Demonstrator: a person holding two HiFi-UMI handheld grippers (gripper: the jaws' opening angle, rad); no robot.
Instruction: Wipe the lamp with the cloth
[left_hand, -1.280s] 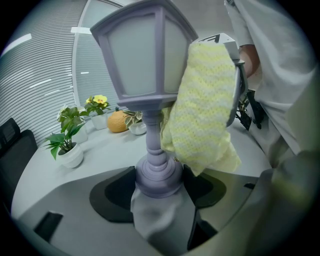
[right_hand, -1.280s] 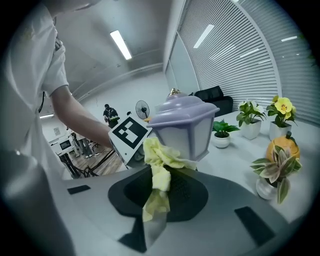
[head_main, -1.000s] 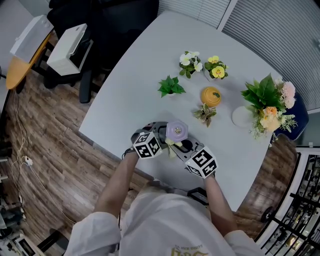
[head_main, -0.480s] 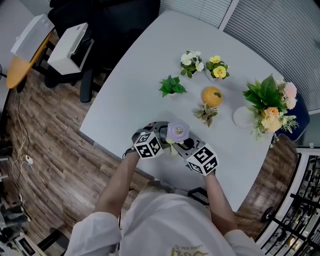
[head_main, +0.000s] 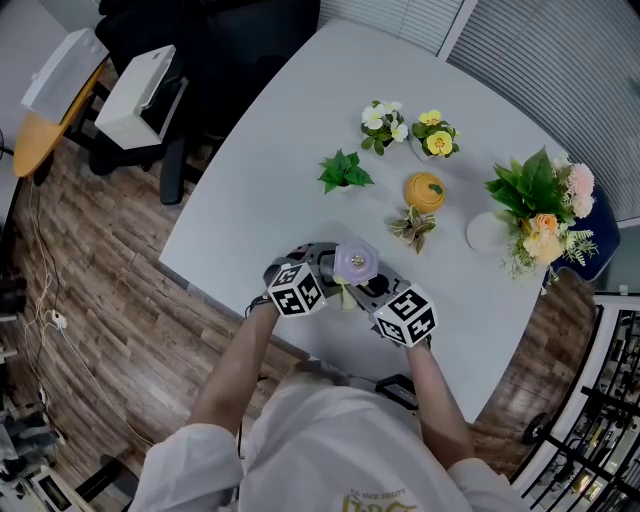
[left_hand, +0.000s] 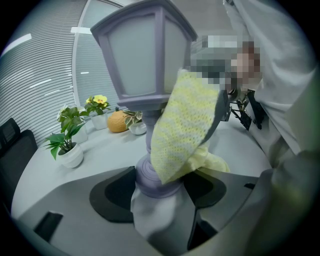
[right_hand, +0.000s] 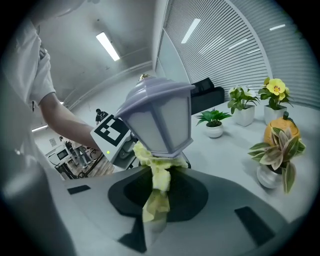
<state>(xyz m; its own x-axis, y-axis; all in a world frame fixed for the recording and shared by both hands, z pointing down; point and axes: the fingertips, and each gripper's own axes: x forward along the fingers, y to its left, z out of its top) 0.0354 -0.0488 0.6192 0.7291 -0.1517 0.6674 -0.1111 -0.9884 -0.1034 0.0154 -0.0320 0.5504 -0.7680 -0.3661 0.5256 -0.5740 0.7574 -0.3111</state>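
The lamp (head_main: 355, 263) is stood upright near the front edge of the counter (head_main: 270, 170), with its foot clamped between the jaws of the left gripper (left_hand: 159, 187). A yellow cloth (left_hand: 185, 125) is pinched in the closed jaws of the right gripper (right_hand: 155, 192) and pressed against the stem just under the shade. The panes lie above the cloth, so an upward stroke along the lamp's vertical axis is probably called for.
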